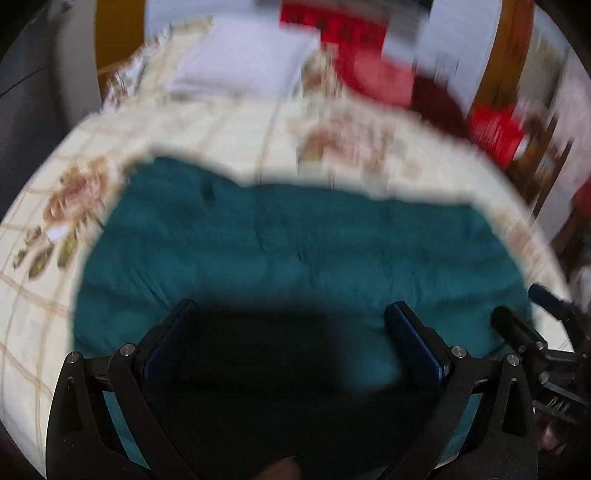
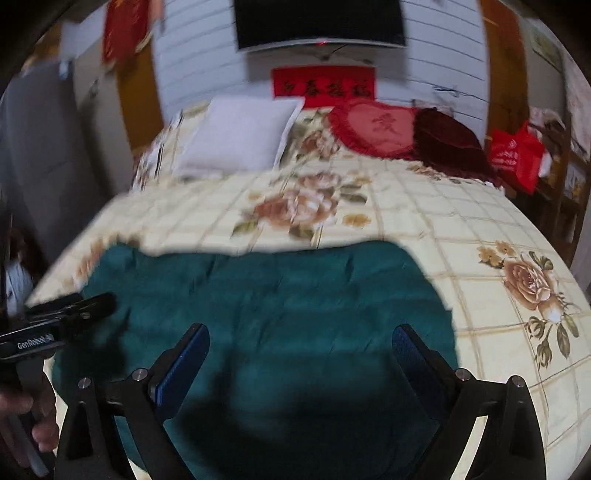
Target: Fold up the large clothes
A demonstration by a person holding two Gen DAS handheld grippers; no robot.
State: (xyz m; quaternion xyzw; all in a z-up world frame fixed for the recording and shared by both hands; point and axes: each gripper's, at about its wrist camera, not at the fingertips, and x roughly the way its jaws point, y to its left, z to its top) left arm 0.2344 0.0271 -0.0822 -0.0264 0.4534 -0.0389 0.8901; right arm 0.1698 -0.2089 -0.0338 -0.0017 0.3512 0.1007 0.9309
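Observation:
A teal garment [image 1: 288, 251] lies spread flat on the floral bedspread [image 1: 229, 133], near the bed's front edge. It also shows in the right wrist view [image 2: 273, 295]. My left gripper [image 1: 291, 314] is open above the garment's near part, with nothing between its blue pads. My right gripper [image 2: 301, 336] is open too, above the garment's right half. The right gripper shows at the right edge of the left wrist view [image 1: 524, 328]. The left gripper shows at the left edge of the right wrist view [image 2: 74, 310]. Both views are blurred.
A white pillow [image 2: 236, 136], a red heart cushion [image 2: 373, 127] and a dark red cushion [image 2: 447, 142] lie at the head of the bed. A red bag [image 2: 515, 157] sits on a wooden shelf to the right. A TV [image 2: 319, 24] hangs on the wall.

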